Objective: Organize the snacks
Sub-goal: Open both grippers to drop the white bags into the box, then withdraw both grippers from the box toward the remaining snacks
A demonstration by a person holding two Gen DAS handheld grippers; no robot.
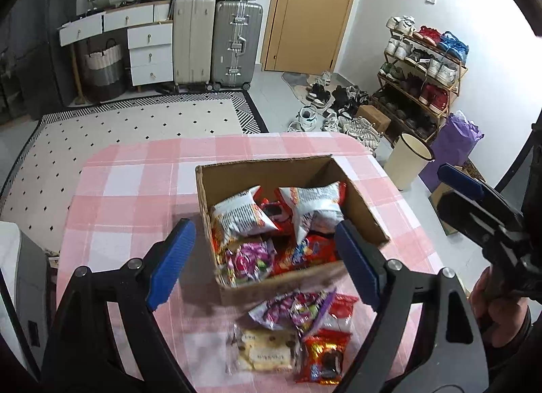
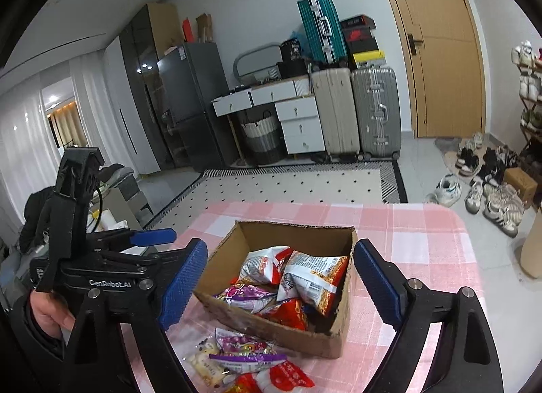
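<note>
Left wrist: left gripper (image 1: 267, 264) spread wide, empty | box (image 1: 366, 220) brown, open, on pink checked table (image 1: 135, 189), full of shiny snacks (image 1: 242, 215); four packs (image 1: 294, 332) lie before it | Right wrist: right gripper (image 2: 279, 286) spread wide, empty; white-red bags (image 2: 311, 276) on top in box (image 2: 271, 328).

You get even, cool indoor light in both wrist views, bright enough to read the snack packets (image 1: 298, 335), though those nearest you smear with blur. Fisheye bending curves the door (image 2: 440, 54) and blacks out every corner. Glare spots (small ones) sit on the dark cabinet (image 2: 142, 67), and the curtains (image 2: 30, 128) glow white.
</note>
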